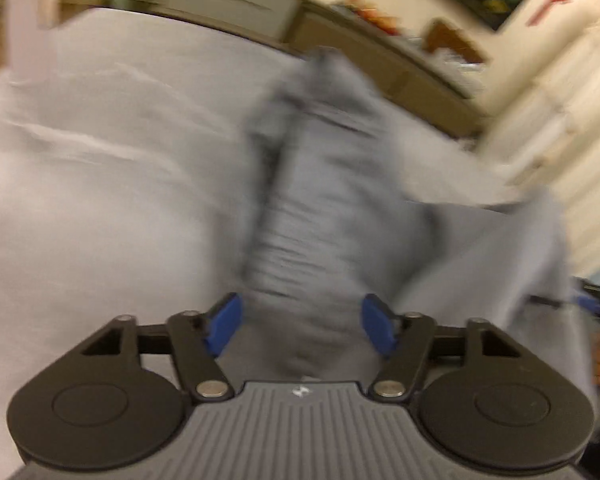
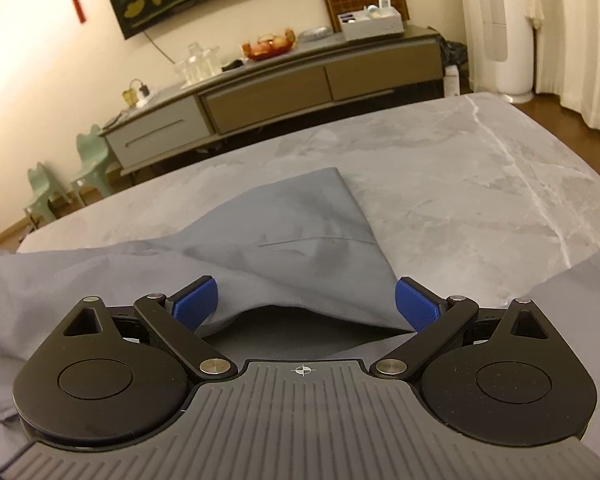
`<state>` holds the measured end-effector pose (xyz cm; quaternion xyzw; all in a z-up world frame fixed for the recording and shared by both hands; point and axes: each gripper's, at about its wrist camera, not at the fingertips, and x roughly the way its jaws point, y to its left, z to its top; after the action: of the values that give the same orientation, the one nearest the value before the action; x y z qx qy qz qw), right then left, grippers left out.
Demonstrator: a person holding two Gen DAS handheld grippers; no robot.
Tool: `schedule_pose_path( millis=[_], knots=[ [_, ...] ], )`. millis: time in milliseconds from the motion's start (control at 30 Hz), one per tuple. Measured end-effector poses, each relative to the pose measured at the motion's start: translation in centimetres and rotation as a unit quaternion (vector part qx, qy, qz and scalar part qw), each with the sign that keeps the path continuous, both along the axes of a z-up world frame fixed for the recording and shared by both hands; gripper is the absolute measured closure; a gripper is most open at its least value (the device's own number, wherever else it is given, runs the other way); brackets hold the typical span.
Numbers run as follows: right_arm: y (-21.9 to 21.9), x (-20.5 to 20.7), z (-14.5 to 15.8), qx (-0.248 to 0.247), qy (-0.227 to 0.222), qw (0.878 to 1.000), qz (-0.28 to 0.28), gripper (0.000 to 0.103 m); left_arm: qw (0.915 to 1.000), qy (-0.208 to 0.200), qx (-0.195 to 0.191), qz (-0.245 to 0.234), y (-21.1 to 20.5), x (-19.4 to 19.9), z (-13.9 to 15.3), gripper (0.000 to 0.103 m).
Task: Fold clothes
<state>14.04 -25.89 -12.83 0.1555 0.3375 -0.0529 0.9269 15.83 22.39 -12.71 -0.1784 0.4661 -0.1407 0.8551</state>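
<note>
Garment: a grey garment [image 2: 292, 240] lies crumpled on the grey marbled table [image 2: 480, 168], near edge.
Left gripper [image 1: 300, 326]: jaws apart, bunched cloth between the blue pads, pads not pressing it (view badly blurred).
Right gripper [image 2: 306, 304]: jaws wide apart over a raised fold, gripping nothing.
Only in right view: sideboard [image 2: 284, 80] sharp at the far wall, one corner of the garment pointing toward it.
</note>
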Motion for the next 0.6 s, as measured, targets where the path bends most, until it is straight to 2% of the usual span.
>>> schedule_pose_path(
  millis=[33,67,100,233,267,300,333,367,400,433,500,600],
  knots=[
    [-0.1,0.1,-0.1,0.0,0.002,1.0,0.001,0.004,0.9999,-0.004,-0.008,-0.011,-0.6,-0.4,0.2,0.076],
    [-0.1,0.3,-0.3,0.0,0.004,1.0,0.003,0.004,0.9997,-0.005,-0.008,-0.022,-1.3,-0.5,0.5,0.101],
    [-0.1,0.5,-0.5,0.001,0.007,1.0,0.004,0.004,0.9994,-0.006,-0.009,-0.034,-2.1,-0.5,0.8,0.103],
    [0.3,0.8,-0.8,0.0,0.014,1.0,0.017,0.011,0.9979,-0.052,0.006,-0.038,-3.5,-1.5,3.4,0.102],
    [0.2,0.7,-0.8,0.0,0.013,1.0,0.017,0.011,0.9971,-0.064,0.01,-0.04,-3.8,-1.8,4.1,0.1],
    [0.0,0.4,-0.7,0.001,0.012,1.0,0.014,0.011,0.9966,-0.065,0.041,-0.029,-4.1,-1.9,4.0,0.088],
    [-0.1,0.0,-0.6,0.002,0.01,1.0,0.011,0.011,0.9932,-0.072,0.09,-0.02,-4.0,-2.0,4.0,0.076],
    [-0.4,-0.3,-0.6,0.002,0.008,1.0,0.006,0.01,0.9886,-0.073,0.131,-0.009,-3.7,-2.0,3.5,0.047],
    [-0.6,-0.6,-0.6,0.002,0.008,1.0,0.002,0.01,0.9871,-0.067,0.145,0.003,-2.9,-1.9,2.7,0.026],
    [-0.9,-0.8,-0.6,0.003,0.008,1.0,-0.002,0.01,0.9904,-0.045,0.129,0.016,-1.7,-1.8,1.7,0.022],
    [-1.3,-1.0,-0.7,0.006,0.01,1.0,-0.008,0.009,0.9951,0.002,0.09,0.039,0.4,-1.5,-0.2,0.024],
    [-1.5,-1.0,-0.8,0.007,0.016,1.0,-0.01,0.009,0.9988,0.046,-0.002,0.016,0.9,-2.1,-2.1,0.026]
  ],
)
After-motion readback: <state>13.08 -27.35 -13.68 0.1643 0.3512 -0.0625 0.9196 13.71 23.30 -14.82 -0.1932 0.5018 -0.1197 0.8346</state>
